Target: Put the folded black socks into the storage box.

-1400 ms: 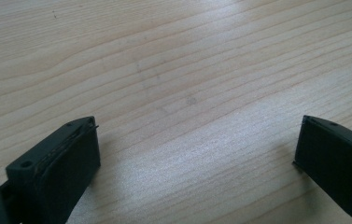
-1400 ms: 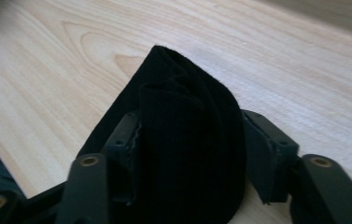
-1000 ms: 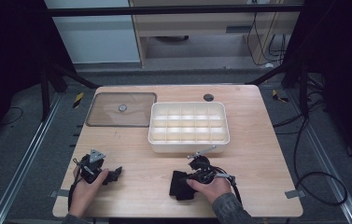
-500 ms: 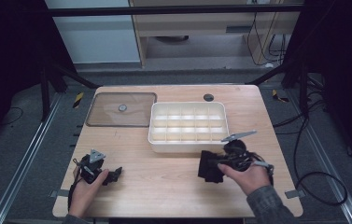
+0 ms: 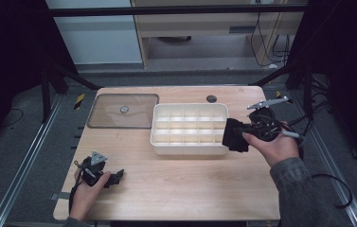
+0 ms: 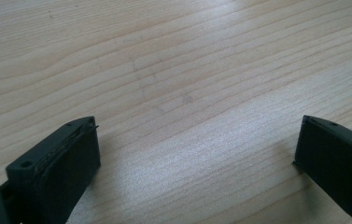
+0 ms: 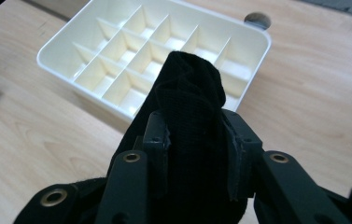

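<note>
The cloth point(image 7: 190, 121) is plain black, and so are the jaws of the right gripper point(image 7: 197, 140) around it. The divided tray point(image 5: 190, 128) is cream white. The table point(image 5: 176, 184) is pale wood with fine grain lines. The lid point(image 5: 123, 111) is smoky brown and see-through.

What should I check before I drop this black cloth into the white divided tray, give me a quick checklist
1. Right gripper shut on the black cloth: ok.
2. Cloth clear of the table, lifted: ok.
3. White divided tray compartments nearest the cloth free of other things: ok.
4. Cloth positioned over a compartment: not ok, it sits at the tray's right edge.
5. Clear lid out of the way, lying left of the tray: ok.
6. Left gripper open, low over bare wood, away from the tray: ok.
</note>
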`<move>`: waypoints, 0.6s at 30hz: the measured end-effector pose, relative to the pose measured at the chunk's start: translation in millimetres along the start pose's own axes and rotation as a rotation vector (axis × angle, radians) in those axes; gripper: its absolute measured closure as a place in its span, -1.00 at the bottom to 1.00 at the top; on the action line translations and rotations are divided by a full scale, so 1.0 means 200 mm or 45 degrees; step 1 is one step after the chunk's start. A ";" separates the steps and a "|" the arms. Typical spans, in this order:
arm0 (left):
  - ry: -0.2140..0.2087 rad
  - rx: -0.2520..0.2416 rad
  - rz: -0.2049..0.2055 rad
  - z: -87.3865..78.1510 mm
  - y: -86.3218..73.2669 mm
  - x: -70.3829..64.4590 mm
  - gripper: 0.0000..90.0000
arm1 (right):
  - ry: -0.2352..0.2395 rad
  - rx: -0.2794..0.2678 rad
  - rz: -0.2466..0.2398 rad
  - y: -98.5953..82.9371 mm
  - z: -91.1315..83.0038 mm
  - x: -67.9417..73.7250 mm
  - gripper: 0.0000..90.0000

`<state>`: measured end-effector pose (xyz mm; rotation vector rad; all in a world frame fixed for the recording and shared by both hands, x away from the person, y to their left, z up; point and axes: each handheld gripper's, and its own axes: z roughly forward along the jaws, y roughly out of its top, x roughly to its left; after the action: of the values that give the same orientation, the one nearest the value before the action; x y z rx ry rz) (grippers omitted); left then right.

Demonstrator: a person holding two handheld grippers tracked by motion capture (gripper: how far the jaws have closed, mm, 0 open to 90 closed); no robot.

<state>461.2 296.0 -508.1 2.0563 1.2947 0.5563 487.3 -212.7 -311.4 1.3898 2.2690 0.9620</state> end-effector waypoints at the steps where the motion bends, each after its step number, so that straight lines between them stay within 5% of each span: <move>1: 0.000 0.000 0.000 0.00 0.00 0.00 -1.00 | -0.009 -0.002 -0.004 0.02 0.00 0.00 0.47; 8: 0.000 -0.003 0.001 0.00 0.00 0.00 -1.00 | -0.055 -0.024 -0.023 0.12 0.03 -0.01 0.47; 18: 0.000 -0.003 0.006 0.00 0.00 0.00 -1.00 | -0.096 -0.044 0.000 0.15 0.04 -0.06 0.47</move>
<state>461.0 296.4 -508.2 2.0580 1.2893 0.5593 516.9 -211.7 -297.9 1.3882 2.1871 0.9290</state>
